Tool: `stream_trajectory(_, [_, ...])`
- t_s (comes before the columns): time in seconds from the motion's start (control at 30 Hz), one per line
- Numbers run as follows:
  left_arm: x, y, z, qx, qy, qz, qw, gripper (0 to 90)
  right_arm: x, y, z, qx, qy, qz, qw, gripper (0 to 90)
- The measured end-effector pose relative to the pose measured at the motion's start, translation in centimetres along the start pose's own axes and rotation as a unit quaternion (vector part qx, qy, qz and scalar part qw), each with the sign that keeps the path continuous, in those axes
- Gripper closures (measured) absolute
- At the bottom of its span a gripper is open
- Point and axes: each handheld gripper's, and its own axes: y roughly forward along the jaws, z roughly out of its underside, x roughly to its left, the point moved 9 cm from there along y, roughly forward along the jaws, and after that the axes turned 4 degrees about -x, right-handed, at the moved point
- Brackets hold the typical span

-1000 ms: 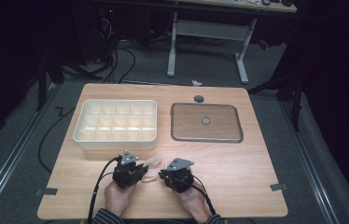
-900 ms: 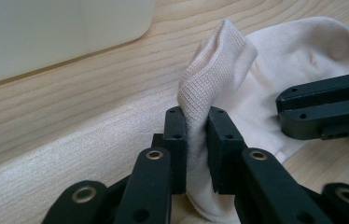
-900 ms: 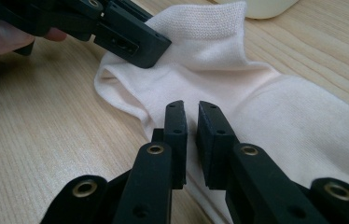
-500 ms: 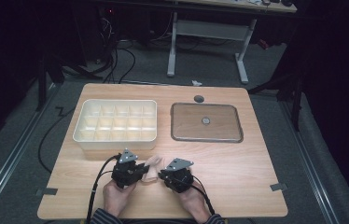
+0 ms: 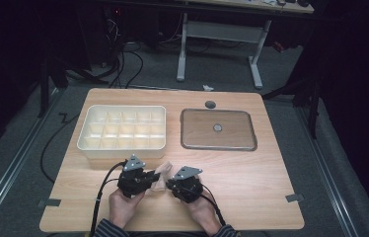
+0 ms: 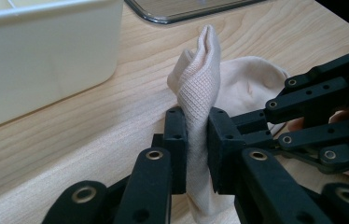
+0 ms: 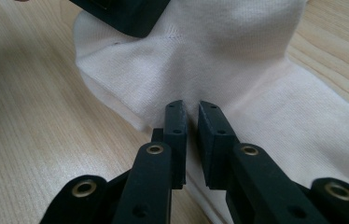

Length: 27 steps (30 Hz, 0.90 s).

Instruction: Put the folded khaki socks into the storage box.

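Observation:
A cream knit sock (image 5: 161,176) lies on the wooden table near its front edge, between my two grippers. My left gripper (image 5: 151,181) is shut on a raised fold of the sock (image 6: 200,88), which stands upright between the jaws (image 6: 197,123). My right gripper (image 5: 171,183) comes in from the other side and is shut on a small pinch of the sock's fabric (image 7: 219,56) at its jaw tips (image 7: 191,116). In the left gripper view the right gripper (image 6: 322,121) is close by on the right.
A cream compartment tray (image 5: 123,149) stands just behind the left gripper, its wall close in the left gripper view (image 6: 42,51). A flat clear lid (image 5: 188,129) lies at the back right, with a round grommet (image 5: 210,104) behind it. Bare wood extends right of my hands.

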Motion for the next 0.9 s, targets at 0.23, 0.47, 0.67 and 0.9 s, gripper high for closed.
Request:
stream_trajectory(0.23, [-0.3, -0.1, -0.3, -0.007, -0.002, 0.011, 0.9999, 79.6, 0.0, 0.3, -0.2, -0.002, 0.005, -0.006, 1.0, 82.2])
stream_trajectory(0.47, [-0.3, -0.2, -0.4, -0.014, -0.004, 0.014, 0.9998, 79.6, 0.1, 0.6, -0.5, 0.0, 0.009, -0.013, 0.9999, 82.2])
stream_trajectory(0.67, [-0.3, -0.4, -0.5, -0.019, -0.005, 0.014, 0.9997, 79.6, 0.6, 1.1, -0.9, 0.006, 0.006, -0.022, 0.9997, 82.2])
stream_trajectory(0.9, [-0.1, -0.4, -0.3, -0.009, 0.003, 0.0, 0.9999, 79.6, 1.0, 1.6, -1.3, 0.004, 0.004, -0.033, 0.9994, 80.6])
